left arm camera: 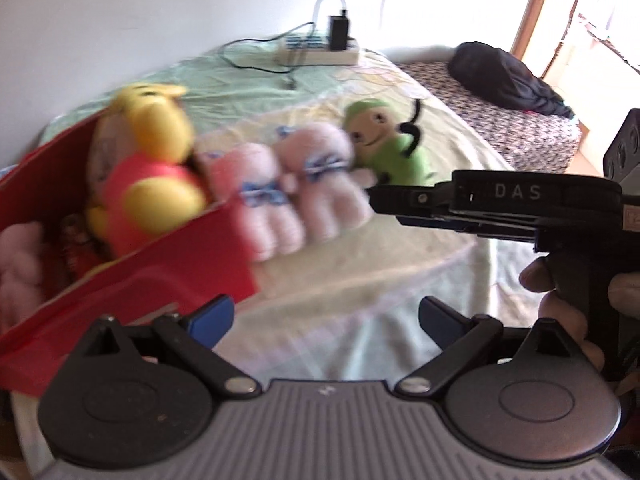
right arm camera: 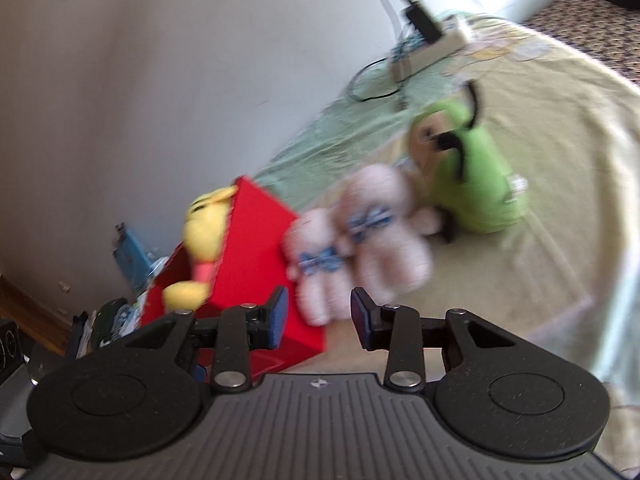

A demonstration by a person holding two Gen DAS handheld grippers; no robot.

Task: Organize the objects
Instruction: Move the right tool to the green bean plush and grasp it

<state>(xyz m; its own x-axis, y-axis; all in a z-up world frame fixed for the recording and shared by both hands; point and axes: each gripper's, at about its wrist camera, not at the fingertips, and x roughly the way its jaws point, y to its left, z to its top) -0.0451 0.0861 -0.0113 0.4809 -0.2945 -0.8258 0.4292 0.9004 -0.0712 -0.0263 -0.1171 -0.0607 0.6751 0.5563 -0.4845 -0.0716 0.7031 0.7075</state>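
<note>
A red box stands at the left on the bed, with a yellow bear in a red shirt sitting in it. Two pink plush toys with blue bows lean against the box's right side. A green plush toy sits just beyond them. My left gripper is open and empty, low over the sheet by the box corner. My right gripper is open, close in front of the smaller pink plush, with the larger pink plush, green toy and box behind.
A power strip with a black charger and cables lies at the bed's far edge by the wall. A black bag rests on a patterned mattress at the right. Clutter lies on the floor beyond the box. A hand holds the right gripper.
</note>
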